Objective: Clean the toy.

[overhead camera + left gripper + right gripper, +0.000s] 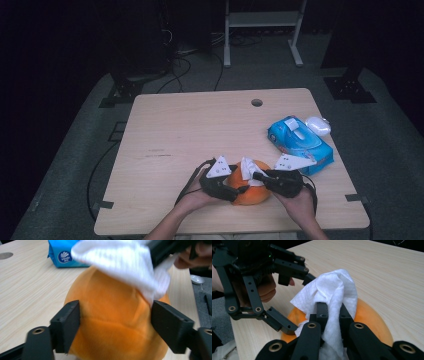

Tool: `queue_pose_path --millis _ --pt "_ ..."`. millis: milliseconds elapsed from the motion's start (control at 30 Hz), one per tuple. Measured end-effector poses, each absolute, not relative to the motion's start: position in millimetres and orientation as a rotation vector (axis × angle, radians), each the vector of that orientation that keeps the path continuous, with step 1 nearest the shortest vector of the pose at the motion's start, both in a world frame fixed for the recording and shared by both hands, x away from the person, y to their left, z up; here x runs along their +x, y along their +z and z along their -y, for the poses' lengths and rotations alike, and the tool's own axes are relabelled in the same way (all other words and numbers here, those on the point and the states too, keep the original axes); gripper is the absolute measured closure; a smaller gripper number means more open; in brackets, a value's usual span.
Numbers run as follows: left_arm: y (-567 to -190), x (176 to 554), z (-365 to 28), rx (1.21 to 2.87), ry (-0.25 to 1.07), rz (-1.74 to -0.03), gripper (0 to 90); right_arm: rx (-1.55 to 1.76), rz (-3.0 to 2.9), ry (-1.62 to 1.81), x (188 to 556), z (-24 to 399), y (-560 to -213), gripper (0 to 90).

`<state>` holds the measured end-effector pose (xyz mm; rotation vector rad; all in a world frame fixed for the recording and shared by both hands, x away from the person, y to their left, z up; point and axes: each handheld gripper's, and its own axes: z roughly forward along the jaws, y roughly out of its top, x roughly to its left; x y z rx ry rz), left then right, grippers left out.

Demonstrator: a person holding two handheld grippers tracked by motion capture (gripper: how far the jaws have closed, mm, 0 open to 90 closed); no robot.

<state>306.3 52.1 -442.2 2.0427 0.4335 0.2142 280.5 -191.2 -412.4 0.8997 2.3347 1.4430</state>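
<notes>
High view: one orange plush, one tissue.

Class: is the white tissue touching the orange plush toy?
Touching. The left gripper view shows the white tissue draped directly on the orange plush toy.

Orange rounded object, white tissue with faint ribbed texture, black grippers, blue tissue pack with white logo near worktop's right edge, pale woodgrain worktop, white item beside pack.
</notes>
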Motion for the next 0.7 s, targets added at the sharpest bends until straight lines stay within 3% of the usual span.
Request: queue_pose_path --millis 267,367,467,600,700 --pt "-443 312 -58 2.038 0.167 -0.465 28.2 1.036 -2.271 1.316 294 223 -421 83.6" --pt "-438 311 -53 2.001 0.228 -0.439 18.9 1.055 -2.269 1.347 294 222 -423 83.6" --pt "-437 310 -49 2.005 0.258 -0.429 15.5 0.983 -2.279 1.437 287 212 -417 83.4" --pt "-442 313 -56 2.037 0.226 -0.431 29.1 0.991 -2.282 1.432 289 212 -418 83.5" --pt "-445 316 -60 2.040 0.205 -0.461 31.3 1.066 -2.272 1.413 296 223 -425 83.5"
